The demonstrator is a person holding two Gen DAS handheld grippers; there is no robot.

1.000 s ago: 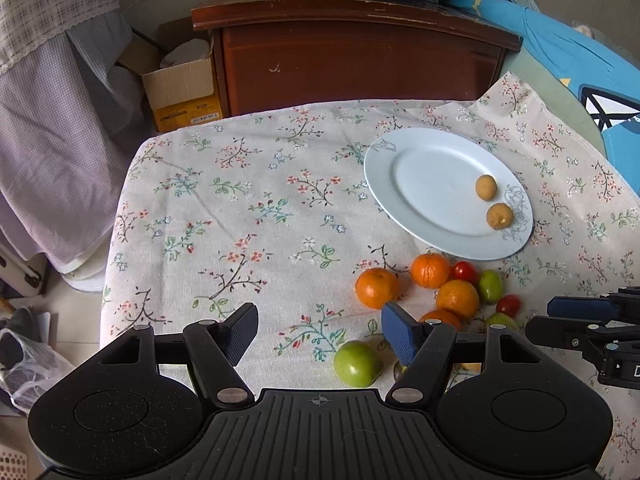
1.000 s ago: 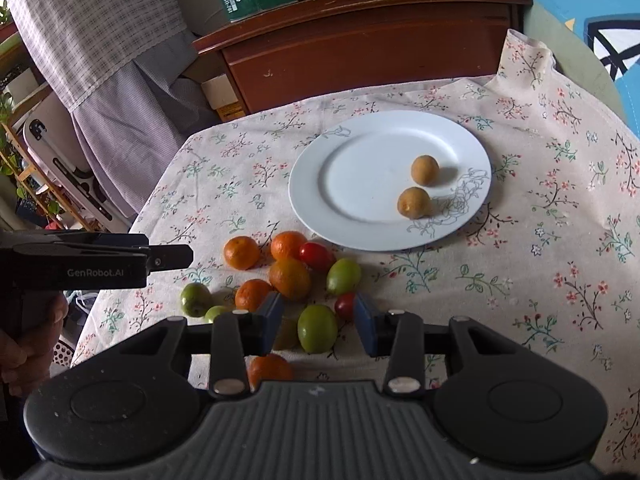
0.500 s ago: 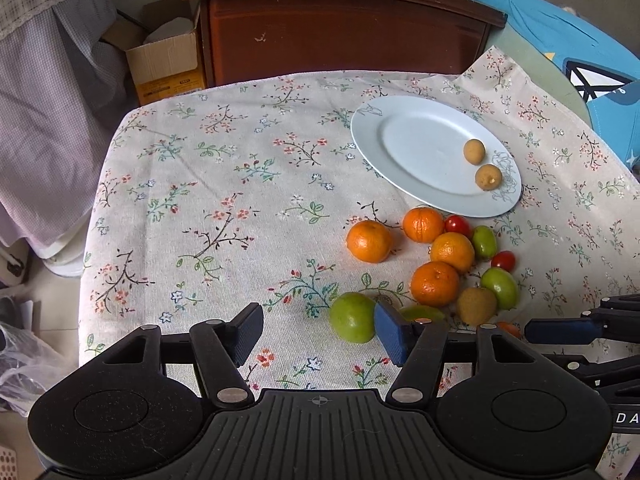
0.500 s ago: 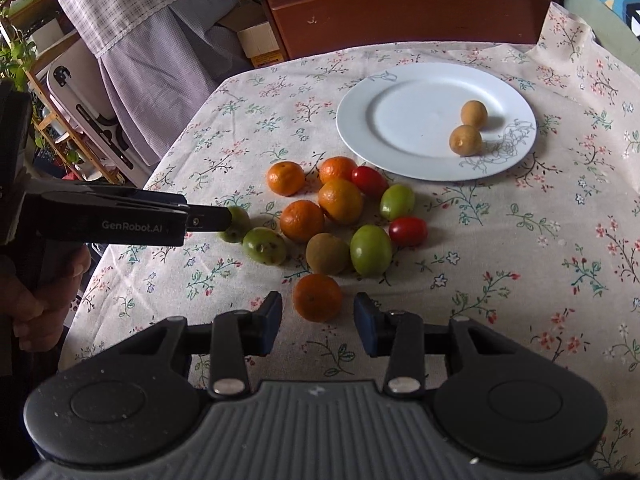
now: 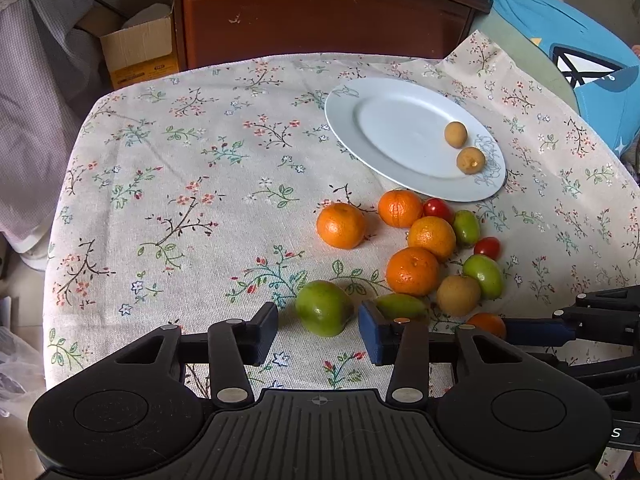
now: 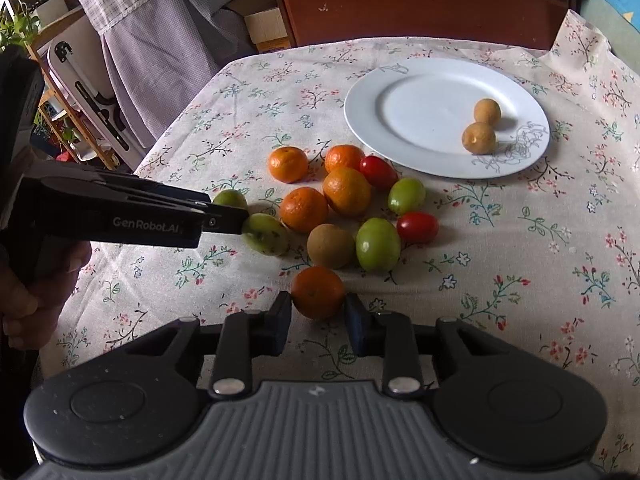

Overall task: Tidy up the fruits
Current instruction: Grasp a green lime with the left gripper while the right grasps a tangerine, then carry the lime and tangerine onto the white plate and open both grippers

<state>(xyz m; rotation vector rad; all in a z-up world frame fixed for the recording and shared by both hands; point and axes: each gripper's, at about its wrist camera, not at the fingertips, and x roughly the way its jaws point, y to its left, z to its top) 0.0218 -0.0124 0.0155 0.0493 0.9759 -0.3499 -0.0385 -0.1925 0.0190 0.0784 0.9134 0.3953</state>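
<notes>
A white plate [image 5: 384, 136] [image 6: 408, 120] holds two small brown fruits [image 5: 456, 134] [image 6: 479, 138]. In front of it lies a cluster of oranges [image 5: 412, 271] [image 6: 346, 191], green fruits [image 6: 377, 244], red tomatoes [image 6: 417, 227] and a brown kiwi [image 6: 330, 245]. My left gripper [image 5: 318, 330] is open, its jaws on either side of a green fruit [image 5: 323, 307]. My right gripper [image 6: 318, 322] is open around the nearest orange [image 6: 317, 292], the pads close to its sides.
The floral tablecloth [image 5: 192, 208] covers the table. A brown wooden cabinet [image 5: 320, 12] stands behind it, with a cardboard box [image 5: 136, 52] at its left. Checked cloth [image 6: 160, 40] hangs at the left. Blue fabric [image 5: 560, 32] lies at the right.
Both grippers have moved back towards the table's near edge. The left now straddles the green fruit and the right straddles the nearest orange.
</notes>
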